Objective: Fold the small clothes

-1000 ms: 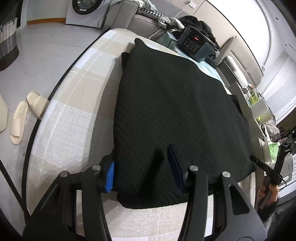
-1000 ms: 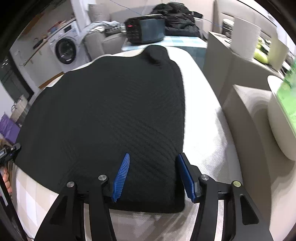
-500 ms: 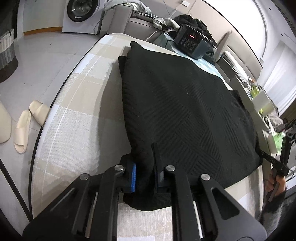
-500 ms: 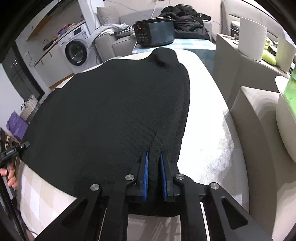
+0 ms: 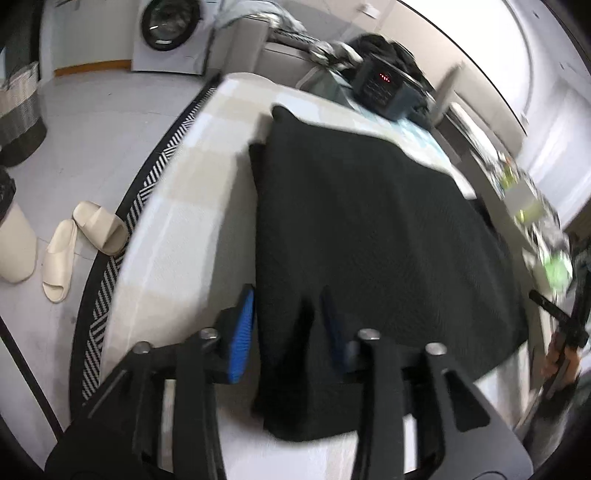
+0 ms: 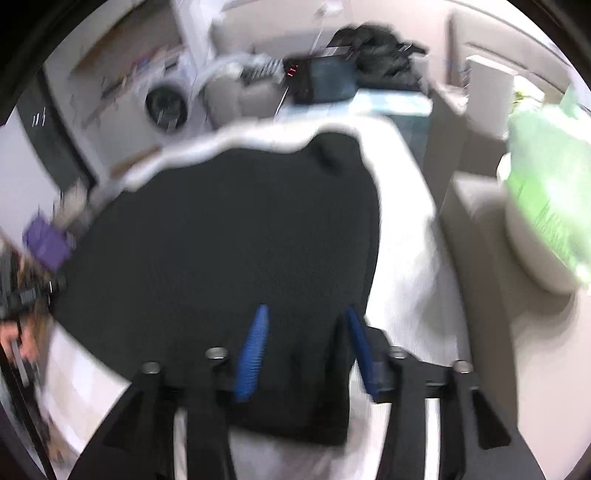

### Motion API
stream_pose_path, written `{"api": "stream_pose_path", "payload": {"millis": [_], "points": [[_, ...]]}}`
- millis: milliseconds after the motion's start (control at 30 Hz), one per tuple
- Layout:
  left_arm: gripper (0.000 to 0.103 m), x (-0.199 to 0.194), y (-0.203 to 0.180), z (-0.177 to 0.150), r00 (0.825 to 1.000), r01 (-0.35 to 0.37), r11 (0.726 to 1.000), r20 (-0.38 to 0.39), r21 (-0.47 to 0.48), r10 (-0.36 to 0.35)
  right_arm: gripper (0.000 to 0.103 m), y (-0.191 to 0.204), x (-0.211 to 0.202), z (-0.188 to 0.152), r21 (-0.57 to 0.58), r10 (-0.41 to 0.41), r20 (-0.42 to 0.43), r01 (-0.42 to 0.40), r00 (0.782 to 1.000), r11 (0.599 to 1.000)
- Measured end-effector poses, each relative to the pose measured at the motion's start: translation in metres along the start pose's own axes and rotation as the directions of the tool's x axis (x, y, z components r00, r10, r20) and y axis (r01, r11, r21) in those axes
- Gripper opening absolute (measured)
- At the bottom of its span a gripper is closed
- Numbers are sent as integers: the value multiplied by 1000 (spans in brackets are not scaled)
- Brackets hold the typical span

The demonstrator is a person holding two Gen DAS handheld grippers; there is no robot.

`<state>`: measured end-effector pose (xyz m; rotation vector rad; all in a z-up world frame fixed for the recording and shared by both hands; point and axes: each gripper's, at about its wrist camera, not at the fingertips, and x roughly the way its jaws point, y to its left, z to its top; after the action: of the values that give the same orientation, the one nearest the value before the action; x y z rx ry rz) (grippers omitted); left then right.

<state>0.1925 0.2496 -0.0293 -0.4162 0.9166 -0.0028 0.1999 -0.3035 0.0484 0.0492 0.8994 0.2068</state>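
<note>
**Both grippers part their jaws over the near corners of a black knit garment**

At the far left of the left wrist view, pale slippers [image 5: 85, 236] lie on the grey floor beside a wicker basket [image 5: 20, 114]; a washing machine [image 5: 170, 33] stands at the back wall; a black-and-white patterned rug edge [image 5: 147, 192] curves along the side of the checked beige bed cover [image 5: 192, 206]. The black garment [image 5: 362, 236] lies spread flat across that cover, its near edge reaching down to the gripper; the left gripper [image 5: 286, 325] sits at the garment's near left corner, its jaws opening, about half apart; a fold of the black cloth stands between the blue pads [image 5: 242, 332], which are not pressing on it. Beyond the garment's far end sits a dark device with red lights [image 5: 384, 88]; at the right edge a hand [image 5: 561, 362] holds the other tool.

In the blurred right wrist view, a purple object [image 6: 48, 243] shows at the left beside a hand [image 6: 18, 339]; the garment [image 6: 236, 236] fills the middle on the pale cover [image 6: 406, 266]; the right gripper [image 6: 304, 350] is at the garment's near right corner, jaws opening and roughly half apart, black cloth between the pads but not clamped; at the right sit a beige cushion [image 6: 476, 236] and something green [image 6: 546, 177], too smeared to identify.
</note>
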Motion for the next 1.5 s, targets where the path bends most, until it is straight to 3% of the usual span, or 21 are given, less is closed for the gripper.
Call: {"api": "stream_pose_path", "payload": {"millis": [33, 133, 200, 267, 400, 600, 700, 767, 800, 833, 867, 900, 933, 1000, 1133, 1267, 1400, 1500], "points": [[57, 5, 0, 11, 1000, -8, 1000, 23, -7, 8, 53, -2, 3, 12, 35, -18, 36, 16, 999, 999], [58, 24, -6, 49, 995, -68, 997, 77, -21, 69, 54, 1, 24, 46, 100, -103, 89, 94, 991, 991], [59, 37, -8, 74, 996, -47, 999, 76, -20, 48, 55, 9, 41, 67, 98, -101, 90, 92, 991, 991], [60, 53, -13, 100, 998, -47, 999, 43, -16, 47, 61, 11, 61, 91, 83, -94, 73, 88, 993, 993], [60, 78, -28, 143, 999, -49, 999, 17, 23, 48, 63, 1, 106, 128, 70, -99, -3, 99, 995, 993], [61, 139, -30, 192, 995, -68, 998, -80, 2, 68, 63, -30, 138, 147, 110, -100, -79, 108, 992, 988], [53, 161, -33, 198, 992, -48, 999, -117, 4, 48, 63, -43, 152, 151, 131, -69, -107, 83, 992, 988], [37, 168, -35, 200, 992, -68, 998, -105, 15, 70, 63, -49, 156, 147, 157, -33, -126, 52, 991, 986], [20, 170, -36, 198, 993, -68, 997, -100, 22, 70, 62, -51, 160, 147, 162, -29, -132, 50, 991, 986], [9, 171, -36, 198, 993, -56, 998, -101, 21, 58, 58, -50, 163, 145, 159, -38, -133, 59, 990, 985], [6, 171, -33, 197, 994, -46, 999, -99, 17, 48, 55, -49, 165, 143, 149, -53, -127, 72, 990, 986], [4, 170, -32, 196, 995, -45, 999, -87, 19, 46, 34, -47, 166, 143, 126, -67, -112, 81, 991, 989], [3, 168, -33, 194, 996, -40, 999, -79, 30, 42, 20, -44, 166, 141, 113, -66, -113, 79, 991, 990], [2, 160, -30, 189, 998, -34, 999, -49, 39, 36, 10, -37, 164, 137, 83, -62, -95, 70, 994, 994], [2, 128, -21, 181, 999, 32, 999, 40, 6, -32, 8, -22, 138, 134, 53, -43, 2, 42, 999, 998], [2, 108, -20, 190, 995, 42, 999, 96, 3, -42, 8, -20, 116, 146, 77, -18, 88, 11, 996, 997], [2, 117, -15, 200, 996, 19, 999, 89, -31, -16, 8, -20, 119, 158, 93, -27, 116, 16, 993, 996], [3, 143, -5, 201, 999, -33, 997, 15, -74, 34, 9, -22, 138, 161, 112, -73, 87, 63, 994, 992]]}}
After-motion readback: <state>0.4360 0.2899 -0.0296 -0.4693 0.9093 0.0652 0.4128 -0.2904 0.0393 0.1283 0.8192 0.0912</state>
